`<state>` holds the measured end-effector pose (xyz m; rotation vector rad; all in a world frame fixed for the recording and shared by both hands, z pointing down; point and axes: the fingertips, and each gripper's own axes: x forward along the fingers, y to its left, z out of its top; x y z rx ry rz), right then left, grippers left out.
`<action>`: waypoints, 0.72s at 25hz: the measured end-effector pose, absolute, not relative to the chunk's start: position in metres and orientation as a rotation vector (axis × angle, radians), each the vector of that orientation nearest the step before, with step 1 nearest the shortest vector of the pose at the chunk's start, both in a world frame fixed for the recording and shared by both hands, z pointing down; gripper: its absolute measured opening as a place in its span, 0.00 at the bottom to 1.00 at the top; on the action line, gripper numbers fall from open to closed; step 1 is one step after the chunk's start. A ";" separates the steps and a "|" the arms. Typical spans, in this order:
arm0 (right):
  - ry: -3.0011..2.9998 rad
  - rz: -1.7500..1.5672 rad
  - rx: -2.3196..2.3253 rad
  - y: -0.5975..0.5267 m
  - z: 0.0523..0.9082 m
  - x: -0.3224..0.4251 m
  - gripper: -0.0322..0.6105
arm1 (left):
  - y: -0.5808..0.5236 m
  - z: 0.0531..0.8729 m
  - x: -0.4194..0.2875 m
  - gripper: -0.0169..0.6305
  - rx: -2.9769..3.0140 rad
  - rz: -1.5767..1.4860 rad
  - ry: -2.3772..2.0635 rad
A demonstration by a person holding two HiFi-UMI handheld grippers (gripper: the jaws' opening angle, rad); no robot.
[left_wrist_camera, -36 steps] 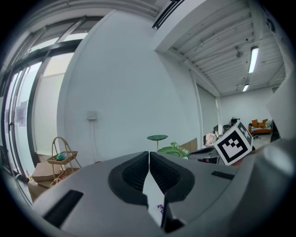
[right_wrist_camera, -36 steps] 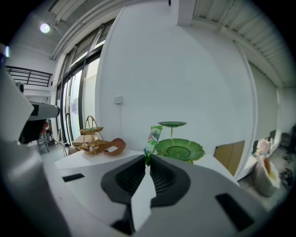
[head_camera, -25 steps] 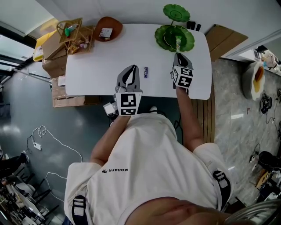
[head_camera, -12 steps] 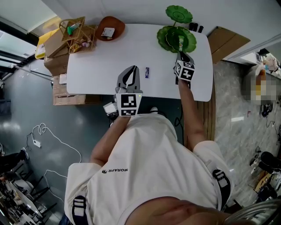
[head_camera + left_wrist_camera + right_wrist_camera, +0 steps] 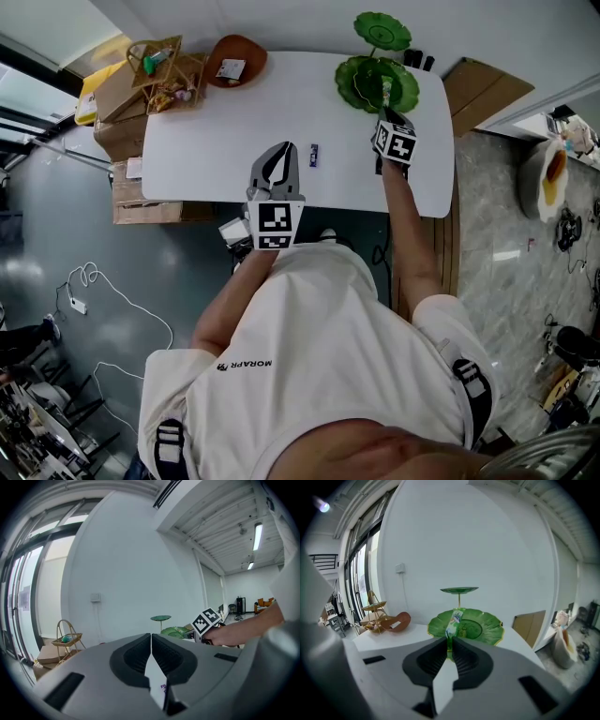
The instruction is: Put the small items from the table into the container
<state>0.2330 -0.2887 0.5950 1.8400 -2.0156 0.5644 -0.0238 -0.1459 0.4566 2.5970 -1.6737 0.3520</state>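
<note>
The slim green packet (image 5: 453,620) points lengthwise over the near part of the green dish (image 5: 493,626), its lower end pinched in the closed right gripper (image 5: 450,643) at the near rim of the dish, while the closed, empty left gripper (image 5: 275,167) is well apart from the dish.

You have one white table (image 5: 216,122), one purple item (image 5: 314,155) at five o'clock, one green sachet (image 5: 384,94) and one green tiered dish (image 5: 354,82) at one o'clock, and one brown bowl (image 5: 251,49) at eleven o'clock.
</note>
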 end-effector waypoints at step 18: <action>-2.035 0.608 1.806 -0.296 0.600 0.235 0.18 | -0.145 0.458 -0.025 0.03 2.592 0.352 -1.663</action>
